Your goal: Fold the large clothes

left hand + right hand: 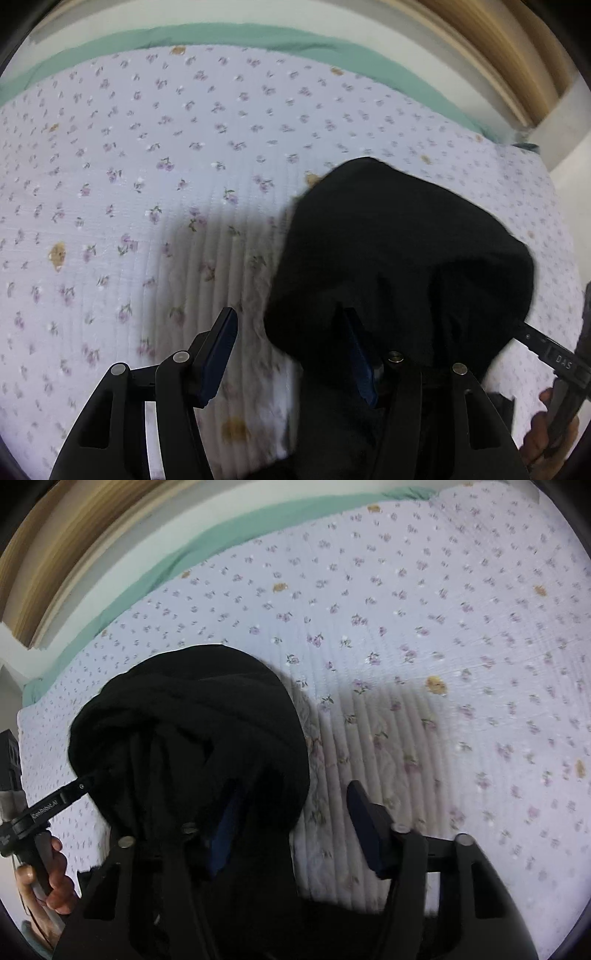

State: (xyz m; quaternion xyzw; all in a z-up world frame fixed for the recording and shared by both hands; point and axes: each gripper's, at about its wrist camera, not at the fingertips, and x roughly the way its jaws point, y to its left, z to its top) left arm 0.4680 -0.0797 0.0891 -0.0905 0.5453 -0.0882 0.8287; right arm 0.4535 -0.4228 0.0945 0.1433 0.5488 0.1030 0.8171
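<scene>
A bunched black garment (406, 258) hangs low over a floral quilt, between my two grippers. In the left wrist view my left gripper (291, 350) has its jaws apart. The cloth drapes over its right finger (360, 354), and bare quilt shows in the gap beside the left finger (221, 350). In the right wrist view the black garment (192, 731) covers the left finger (225, 827) of my right gripper (295, 823). Its right finger (365, 827) stands free, with quilt visible between the two. Each view catches the other gripper at its edge, held by a hand (55, 878).
The lilac floral quilt (166, 166) covers a bed and fills most of both views. A green sheet (221, 33) edges its far side. Beyond that lie a pale wall and a wooden frame (517, 55). The bed's corner (29, 709) is near the garment.
</scene>
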